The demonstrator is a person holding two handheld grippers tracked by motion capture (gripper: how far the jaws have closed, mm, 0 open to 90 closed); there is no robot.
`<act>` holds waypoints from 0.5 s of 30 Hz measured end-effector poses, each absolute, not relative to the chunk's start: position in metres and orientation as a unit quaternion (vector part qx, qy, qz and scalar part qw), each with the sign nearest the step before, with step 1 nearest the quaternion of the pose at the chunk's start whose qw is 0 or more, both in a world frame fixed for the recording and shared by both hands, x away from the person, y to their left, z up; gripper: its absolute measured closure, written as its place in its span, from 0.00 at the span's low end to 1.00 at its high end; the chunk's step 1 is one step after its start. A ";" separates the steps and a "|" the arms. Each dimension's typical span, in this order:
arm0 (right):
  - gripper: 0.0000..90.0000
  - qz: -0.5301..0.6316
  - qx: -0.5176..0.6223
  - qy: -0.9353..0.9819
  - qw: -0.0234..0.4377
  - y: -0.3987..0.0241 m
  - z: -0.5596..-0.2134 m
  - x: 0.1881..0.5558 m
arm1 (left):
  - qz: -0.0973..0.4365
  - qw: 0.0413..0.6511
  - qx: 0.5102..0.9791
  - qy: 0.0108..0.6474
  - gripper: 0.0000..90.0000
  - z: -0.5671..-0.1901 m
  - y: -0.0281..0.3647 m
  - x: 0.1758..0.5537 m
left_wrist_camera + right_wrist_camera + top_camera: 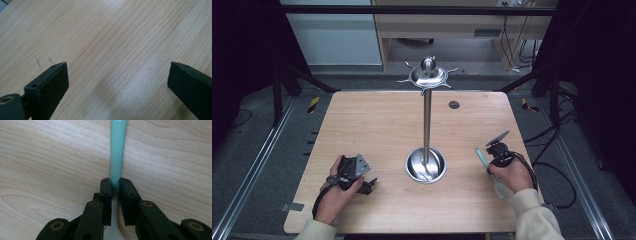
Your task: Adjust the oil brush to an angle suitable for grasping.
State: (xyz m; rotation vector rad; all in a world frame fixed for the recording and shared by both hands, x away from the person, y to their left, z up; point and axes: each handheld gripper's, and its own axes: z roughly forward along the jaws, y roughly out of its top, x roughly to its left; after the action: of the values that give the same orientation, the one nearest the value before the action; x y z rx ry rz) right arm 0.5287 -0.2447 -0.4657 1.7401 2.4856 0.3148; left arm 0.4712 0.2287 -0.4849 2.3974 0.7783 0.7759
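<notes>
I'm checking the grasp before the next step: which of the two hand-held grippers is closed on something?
The right hand-held gripper: its jaws pinch the pale green handle. The left hand-held gripper stands wide open over bare table.

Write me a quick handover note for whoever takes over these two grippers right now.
Right gripper: fingers closed on the green handle of a utensil that lies on the wooden table; in the high view it sits at the table's right side.
Left gripper: open, nothing between its fingers, low over bare tabletop at the left.
Steel hanging stand: upright at table centre, round base, hooked top ring with nothing hanging on it.
Done: utensil gripped.
Left: lift it; probably hang it on a hook of the stand.
</notes>
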 end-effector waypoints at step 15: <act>0.91 0.101 0.567 0.816 0.045 -0.245 -0.466 0.530 | 0.285 0.248 0.881 0.284 0.03 -0.485 0.229 0.471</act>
State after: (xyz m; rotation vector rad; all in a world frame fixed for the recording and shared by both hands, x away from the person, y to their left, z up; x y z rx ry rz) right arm 0.5302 -0.2446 -0.4657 1.7317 2.4937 0.3085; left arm 0.4714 0.2290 -0.4849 2.4009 0.7751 0.7775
